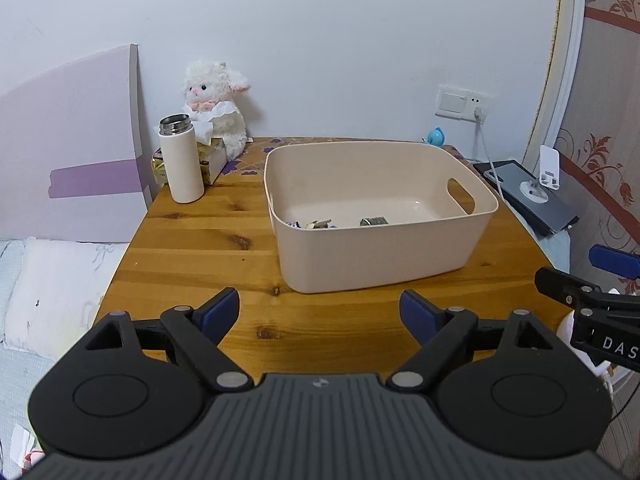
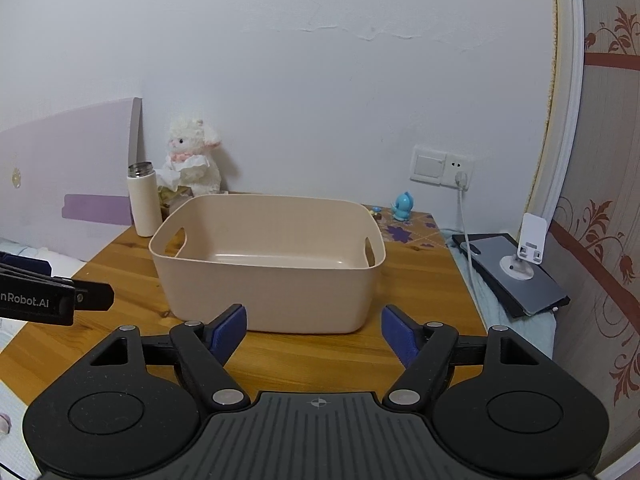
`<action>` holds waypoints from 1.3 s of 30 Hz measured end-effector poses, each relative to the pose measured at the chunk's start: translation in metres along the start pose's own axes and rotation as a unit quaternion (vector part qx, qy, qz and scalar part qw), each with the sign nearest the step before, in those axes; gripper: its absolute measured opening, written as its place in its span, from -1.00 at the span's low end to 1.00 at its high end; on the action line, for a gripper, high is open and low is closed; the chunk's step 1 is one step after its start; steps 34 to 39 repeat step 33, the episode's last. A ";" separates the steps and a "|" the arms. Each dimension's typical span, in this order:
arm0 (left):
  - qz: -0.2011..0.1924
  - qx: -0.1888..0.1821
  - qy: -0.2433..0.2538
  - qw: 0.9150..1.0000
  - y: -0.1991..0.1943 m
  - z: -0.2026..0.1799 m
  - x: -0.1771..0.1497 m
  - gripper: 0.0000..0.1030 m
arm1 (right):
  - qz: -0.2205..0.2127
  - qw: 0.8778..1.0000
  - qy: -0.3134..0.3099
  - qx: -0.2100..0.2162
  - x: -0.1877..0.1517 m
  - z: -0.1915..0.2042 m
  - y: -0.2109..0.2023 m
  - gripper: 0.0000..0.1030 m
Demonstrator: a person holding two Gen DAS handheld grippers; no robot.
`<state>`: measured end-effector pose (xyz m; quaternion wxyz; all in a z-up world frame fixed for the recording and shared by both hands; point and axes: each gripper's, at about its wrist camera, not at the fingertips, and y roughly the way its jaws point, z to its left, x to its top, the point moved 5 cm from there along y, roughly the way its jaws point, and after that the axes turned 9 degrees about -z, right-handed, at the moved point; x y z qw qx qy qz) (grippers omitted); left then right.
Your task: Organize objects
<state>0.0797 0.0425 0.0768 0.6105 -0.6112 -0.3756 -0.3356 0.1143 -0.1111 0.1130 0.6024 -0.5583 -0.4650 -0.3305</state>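
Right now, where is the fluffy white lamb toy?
The lamb toy sits at the table's far left corner against the wall, just behind the white bottle and left of the beige bin.

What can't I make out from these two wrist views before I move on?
- Small dark items in the beige plastic bin: left wrist view, too small and partly behind the near wall to identify.
- Bin floor: right wrist view, near wall hides it.
- Gold tissue box: white steel-topped bottle and white plush lamb cover it.
- Right gripper: cut off by the left view's edge.
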 end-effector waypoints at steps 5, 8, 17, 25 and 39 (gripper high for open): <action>-0.001 -0.005 -0.001 1.000 -0.011 -0.002 -0.007 0.71 | 0.000 1.000 -0.002 0.004 -0.005 0.004 -0.008 0.50; -0.001 -0.004 0.002 1.000 -0.015 -0.003 -0.011 0.71 | 0.000 1.000 0.002 0.004 -0.007 0.005 -0.011 0.50; 0.006 -0.011 0.009 1.000 -0.020 -0.004 -0.022 0.71 | -0.001 1.000 0.010 0.006 -0.012 0.006 -0.015 0.51; 0.005 -0.021 0.017 1.000 -0.027 -0.006 -0.023 0.71 | 0.001 1.000 0.009 0.005 -0.017 0.003 -0.018 0.52; 0.003 -0.028 0.019 0.999 -0.026 -0.006 -0.025 0.71 | 0.006 1.000 0.008 0.005 -0.019 0.001 -0.015 0.54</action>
